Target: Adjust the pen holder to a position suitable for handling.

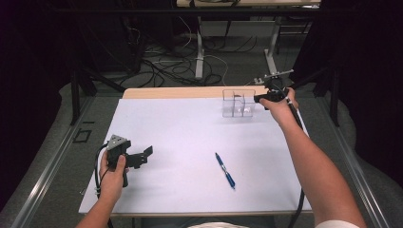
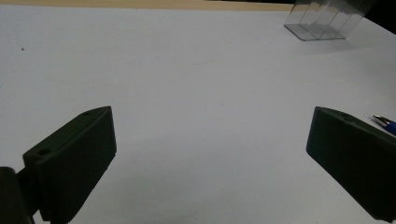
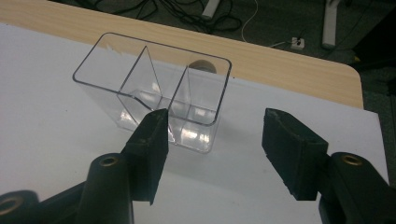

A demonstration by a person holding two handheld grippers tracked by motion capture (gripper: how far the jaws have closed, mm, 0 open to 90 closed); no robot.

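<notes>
A clear plastic organiser point(image 1: 238, 103) with three compartments stands upright at the far right of the white table top; it also shows in the right gripper view point(image 3: 154, 88) and the left gripper view point(image 2: 322, 21). My right gripper point(image 1: 260, 99) hovers just right of it, open, its jaws apart with nothing between them point(image 3: 212, 140). A blue pen point(image 1: 225, 170) lies near the table's front middle; its tip point(image 2: 385, 123) peeks past the left gripper's jaw. My left gripper point(image 1: 145, 154) is open above the front left of the table point(image 2: 208, 140), empty.
The white sheet point(image 1: 190, 142) covers most of a wooden table whose bare far edge point(image 1: 171, 92) shows. Cables and metal legs point(image 1: 199, 52) lie on the floor beyond. Dark frame bars stand at both sides.
</notes>
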